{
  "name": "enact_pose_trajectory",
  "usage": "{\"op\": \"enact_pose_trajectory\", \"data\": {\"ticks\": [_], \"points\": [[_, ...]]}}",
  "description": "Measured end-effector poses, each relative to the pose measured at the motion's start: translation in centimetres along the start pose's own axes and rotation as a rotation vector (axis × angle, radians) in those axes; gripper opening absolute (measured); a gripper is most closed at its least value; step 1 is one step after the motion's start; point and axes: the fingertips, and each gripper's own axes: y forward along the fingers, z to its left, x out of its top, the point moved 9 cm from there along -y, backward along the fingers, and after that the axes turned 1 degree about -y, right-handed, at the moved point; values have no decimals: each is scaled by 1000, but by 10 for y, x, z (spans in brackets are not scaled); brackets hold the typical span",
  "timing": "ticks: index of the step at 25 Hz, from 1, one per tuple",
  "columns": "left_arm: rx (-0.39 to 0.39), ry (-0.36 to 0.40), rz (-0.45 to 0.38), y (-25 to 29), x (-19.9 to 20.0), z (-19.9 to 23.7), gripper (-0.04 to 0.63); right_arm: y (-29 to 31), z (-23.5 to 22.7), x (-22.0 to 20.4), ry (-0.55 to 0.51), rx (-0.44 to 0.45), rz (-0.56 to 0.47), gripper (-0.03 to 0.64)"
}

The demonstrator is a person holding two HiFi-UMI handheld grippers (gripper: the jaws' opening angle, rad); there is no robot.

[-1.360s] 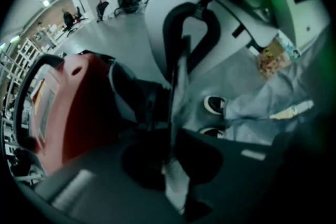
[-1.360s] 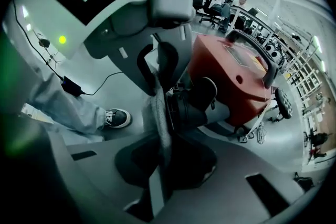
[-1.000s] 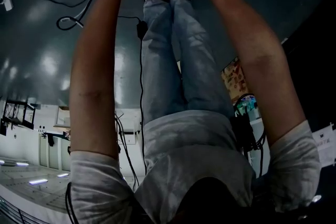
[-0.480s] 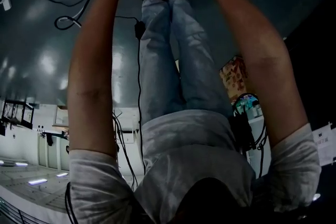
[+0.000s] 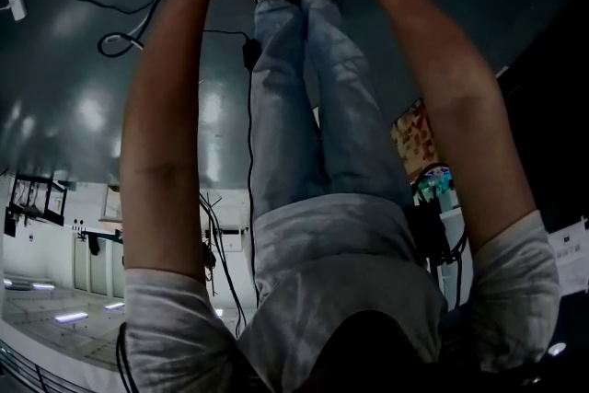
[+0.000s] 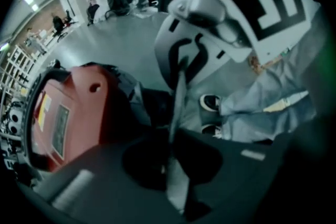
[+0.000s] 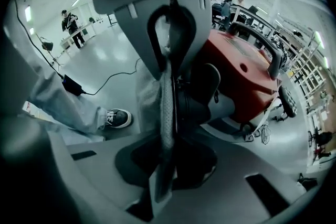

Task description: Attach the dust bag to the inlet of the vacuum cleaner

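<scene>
Tilted closer together than before, left gripper (image 6: 171, 139) and right gripper (image 7: 167, 139) each pinch an edge of the grey dust bag (image 7: 166, 102), hanging beside the red vacuum cleaner (image 7: 247, 78) at three o'clock, apparently not yet on its inlet.

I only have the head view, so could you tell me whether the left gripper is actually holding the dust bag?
Observer: Yes, the left gripper is shut on the bag's thin edge.
Operator: And the right one, please?
Observer: The right gripper is shut on the opposite edge of the same bag.
Operator: Where is the vacuum?
Observer: The red vacuum sits close behind the bag; I cannot tell whether the two are joined.
</scene>
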Motion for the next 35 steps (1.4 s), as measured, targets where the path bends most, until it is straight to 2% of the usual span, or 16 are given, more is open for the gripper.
{"op": "enact_pose_trajectory", "data": {"ticks": [7,11,13,15,21,23,27,32,35], "points": [[-26,-70,-3,27,-16,-7,29,-2,-7,14,-56,22,-27,37],[0,-9,-23,14,-4,-17,29,12,6,-4,-13,31,-31,37],[9,39,-24,7,5,-5,35,14,4,-9,9,31,-18,37],[16,52,-15,4,5,10,38,11,-4,-6,12,25,-6,37],[-12,-59,-25,30,-12,3,29,4,-20,7,-99,-4,-40,38],[-5,-74,-23,30,-11,-1,28,6,-23,5,-115,-3,-41,38],[25,-58,-31,22,-4,3,31,10,-19,-4,-47,-1,-41,38],[52,-56,-27,10,-8,12,32,13,-20,0,-30,-11,-32,38],[54,-60,-36,6,-11,11,58,1,-26,4,9,-12,-22,38]]}}
